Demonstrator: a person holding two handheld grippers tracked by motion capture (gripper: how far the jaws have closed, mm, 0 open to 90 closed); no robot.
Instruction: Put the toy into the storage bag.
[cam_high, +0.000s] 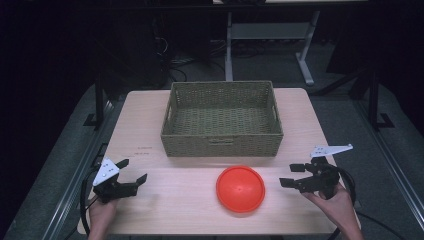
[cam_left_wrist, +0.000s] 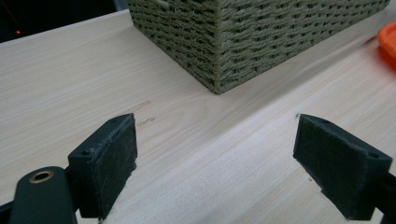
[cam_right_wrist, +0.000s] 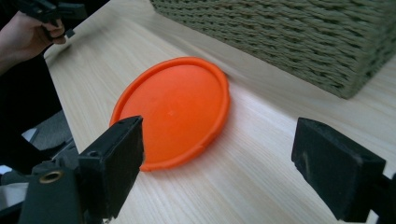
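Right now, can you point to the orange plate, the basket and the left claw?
Plate (cam_high: 240, 188), high view, middle of its top.
Basket (cam_high: 222, 144), high view, near wall.
Left claw (cam_high: 134, 171), high view, midway between its open fingertips.

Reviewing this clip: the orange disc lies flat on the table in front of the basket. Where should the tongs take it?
Probably at the rim: the orange disc lies flat with a domed top, so only its thin raised edge offers grip. The open right tongs could come in low from its right side, one jaw slid under the lip.
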